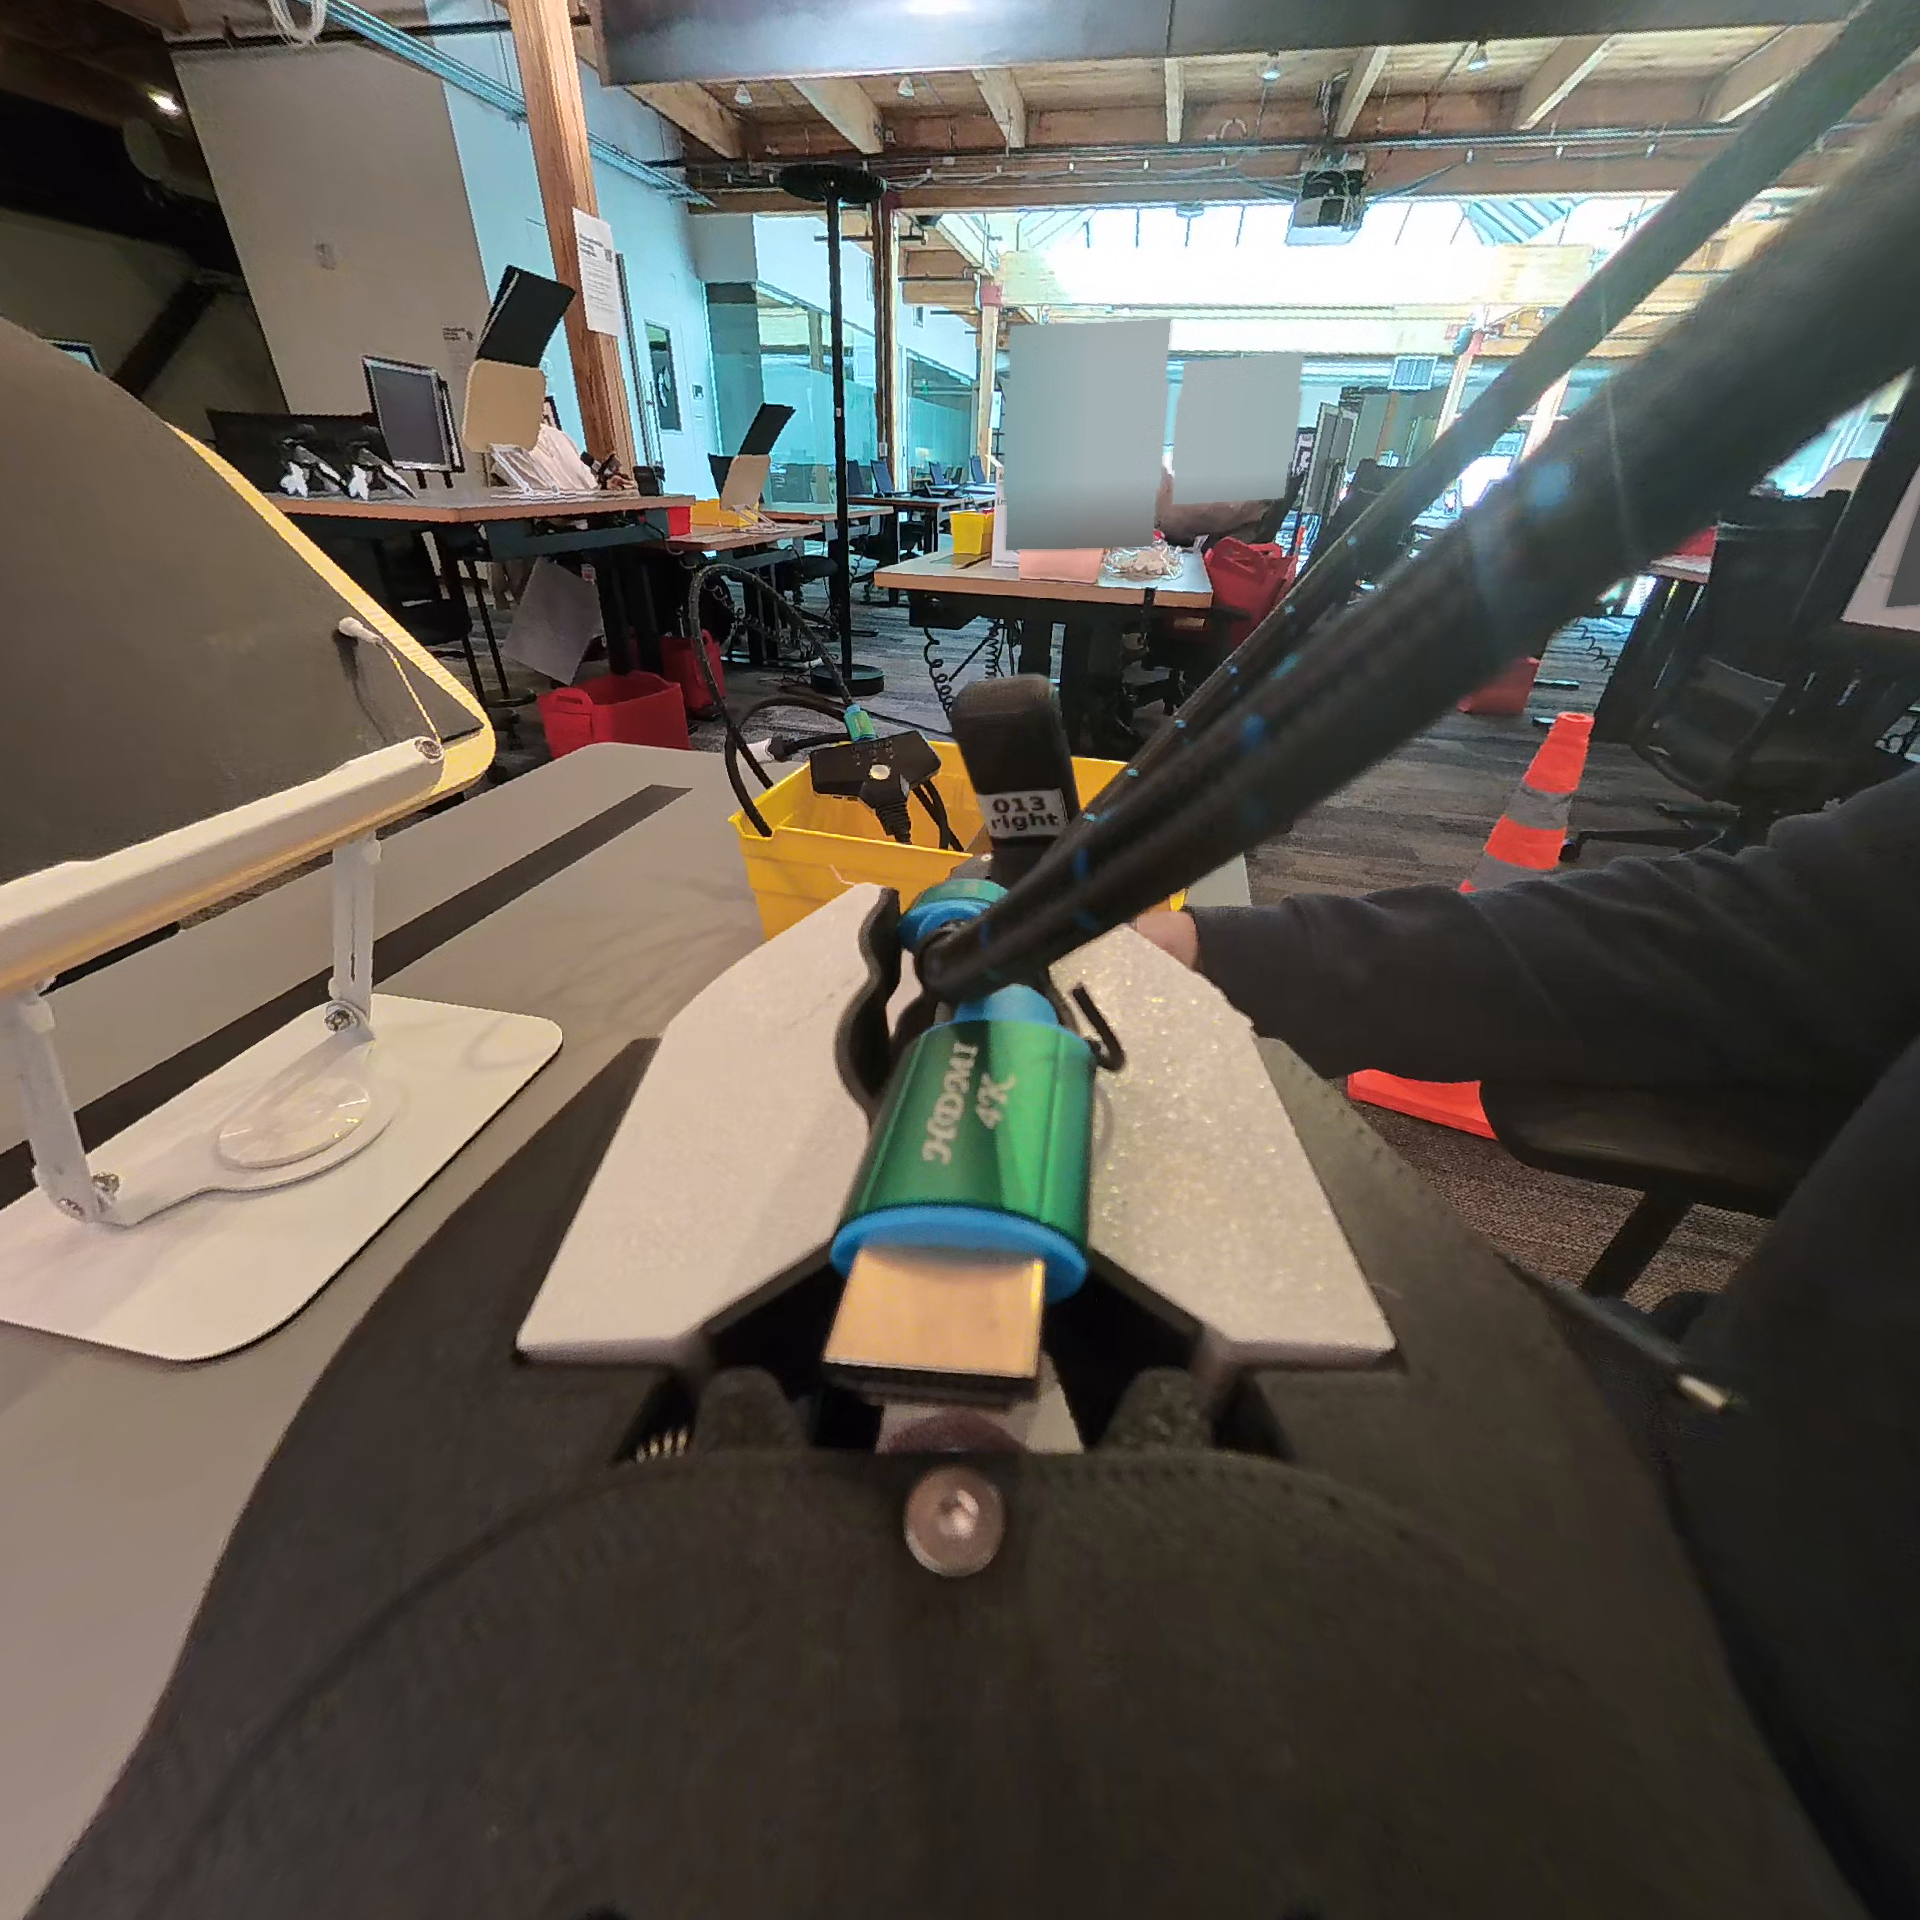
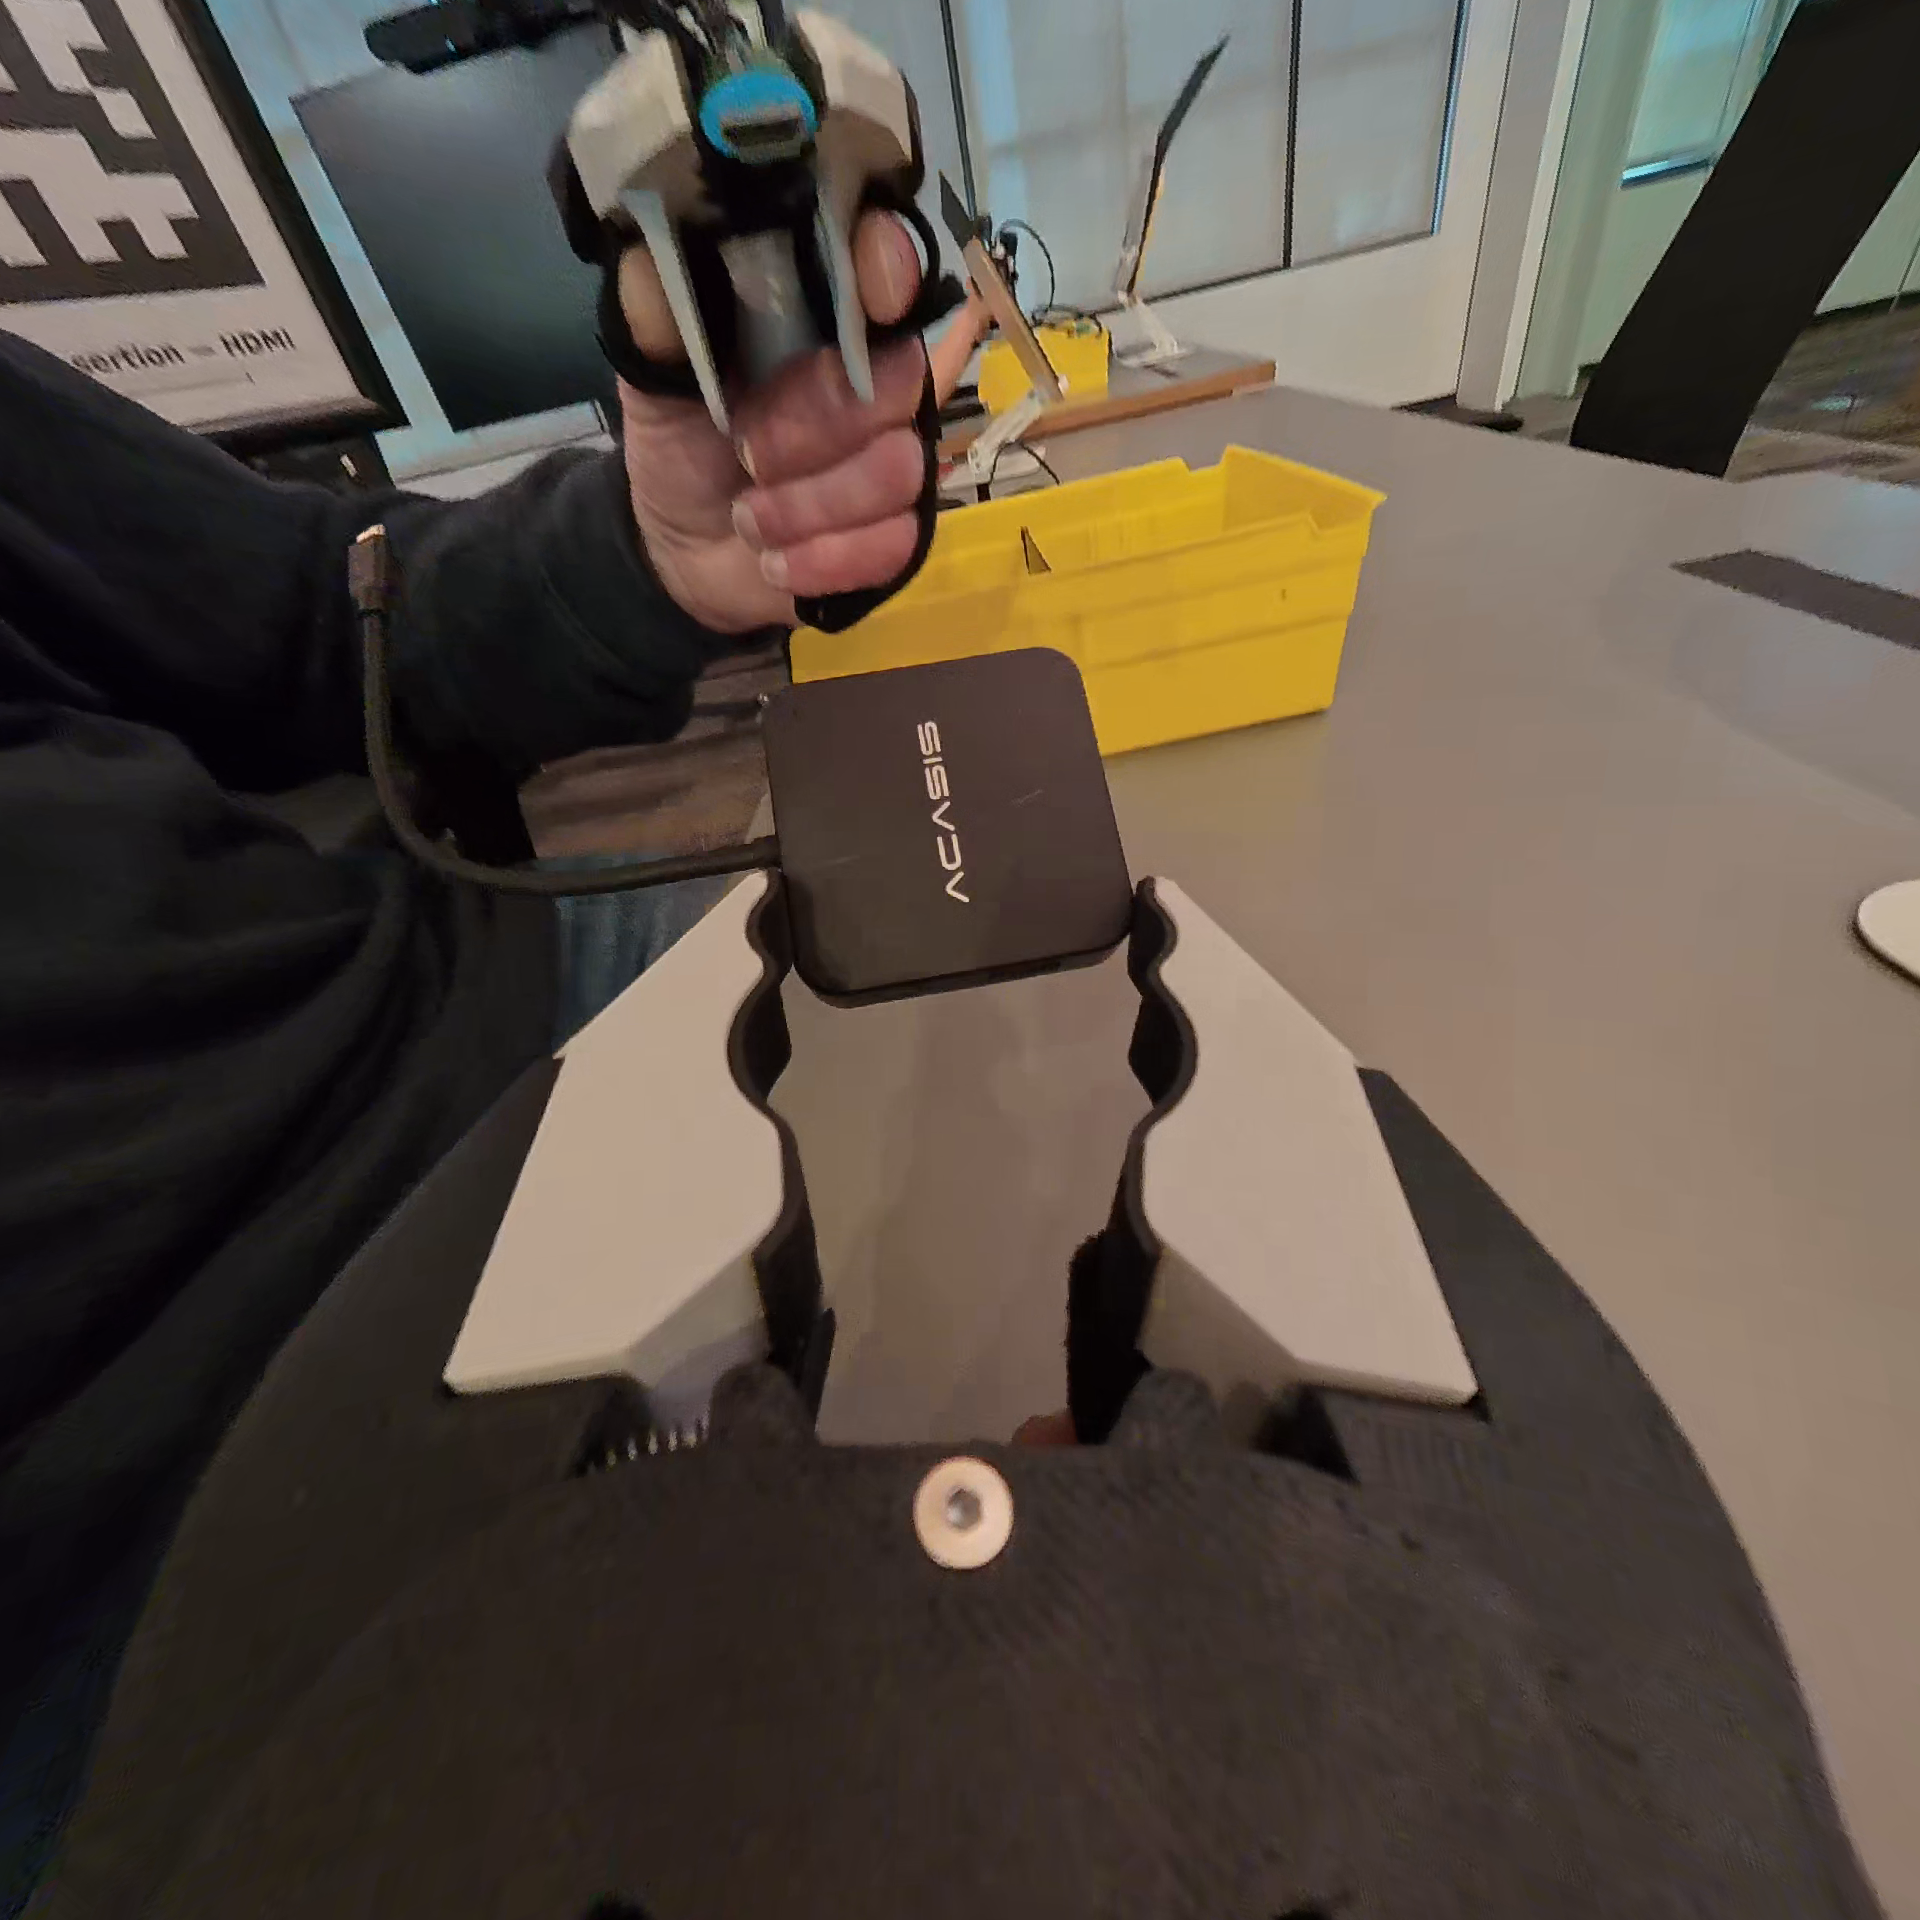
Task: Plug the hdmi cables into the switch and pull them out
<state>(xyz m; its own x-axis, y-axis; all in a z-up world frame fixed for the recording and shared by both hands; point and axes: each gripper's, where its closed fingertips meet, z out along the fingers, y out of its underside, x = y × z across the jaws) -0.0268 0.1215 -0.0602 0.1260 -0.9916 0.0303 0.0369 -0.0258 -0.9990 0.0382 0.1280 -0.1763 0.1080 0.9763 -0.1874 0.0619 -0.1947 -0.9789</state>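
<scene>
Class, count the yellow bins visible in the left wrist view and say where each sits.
2: one yellow bin at the table's far edge, just beyond the left hand-held gripper, holding black cables; a second small one on a distant desk. Others may be hidden.

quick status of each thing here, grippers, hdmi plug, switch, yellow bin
left gripper: shut on the HDMI plug
HDMI plug: unplugged, metal tip bare, pointing back at the camera
right gripper: fingertips clamped on the switch's near edge
switch: held above the table, no HDMI plugged in that shows
yellow bin: upright on the grey table
</scene>
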